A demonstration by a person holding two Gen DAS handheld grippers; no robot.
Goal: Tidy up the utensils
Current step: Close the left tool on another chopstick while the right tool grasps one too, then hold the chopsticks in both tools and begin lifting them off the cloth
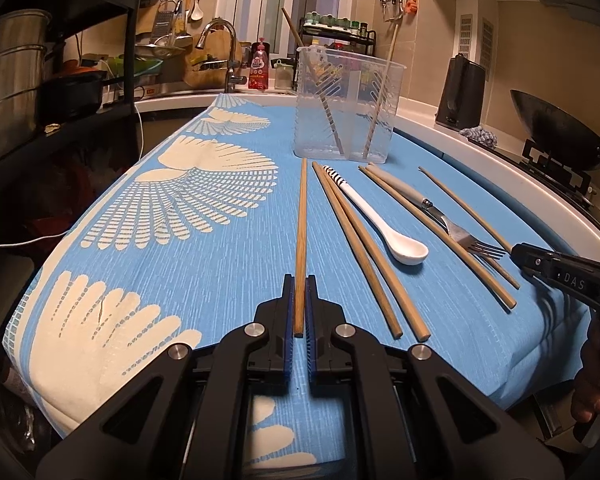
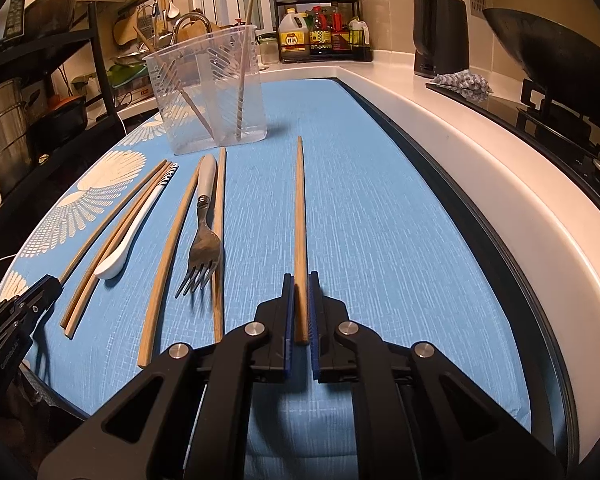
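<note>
My left gripper (image 1: pixel 299 280) is shut on a wooden chopstick (image 1: pixel 301 232) that points ahead over the blue cloth (image 1: pixel 228 264). My right gripper (image 2: pixel 300 279) is shut on another chopstick (image 2: pixel 299 208), also pointing ahead. A clear plastic utensil holder (image 1: pixel 346 104) stands at the far end with two chopsticks leaning inside; it also shows in the right wrist view (image 2: pixel 208 92). On the cloth lie several loose chopsticks (image 1: pixel 364 248), a white spoon (image 1: pixel 384 224) and a fork (image 1: pixel 452 224). The right gripper's body (image 1: pixel 564 276) shows at the right edge of the left wrist view.
A black rack with pots (image 1: pixel 28 80) stands at the left. A sink tap (image 1: pixel 220 48) is behind the holder. A kettle (image 2: pixel 440 32), a wok on the stove (image 2: pixel 548 40) and a bottle rack (image 2: pixel 320 28) line the white counter (image 2: pixel 480 160) at the right.
</note>
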